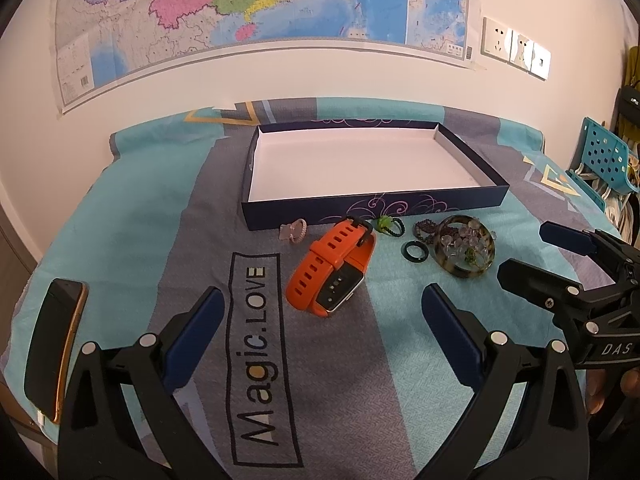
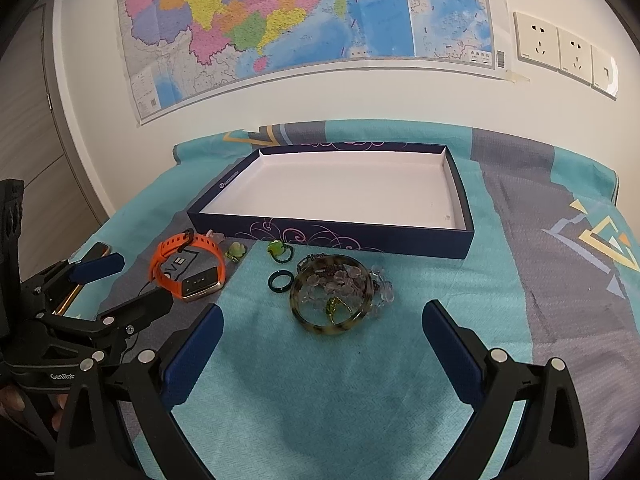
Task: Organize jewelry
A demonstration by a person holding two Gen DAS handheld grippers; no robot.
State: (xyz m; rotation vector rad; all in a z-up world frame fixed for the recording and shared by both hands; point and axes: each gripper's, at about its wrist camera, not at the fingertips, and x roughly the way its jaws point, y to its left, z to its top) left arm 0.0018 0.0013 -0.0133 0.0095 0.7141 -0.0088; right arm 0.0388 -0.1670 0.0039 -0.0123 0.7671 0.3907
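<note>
Left wrist view: orange rubber-strapped smartwatch is lying just ahead of the wide-open, empty left gripper; right gripper, likewise spread and empty, is facing the mottled tortoiseshell bangle.

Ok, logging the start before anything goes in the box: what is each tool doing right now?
Left tool: open, holding nothing.
Right tool: open, holding nothing.
</note>
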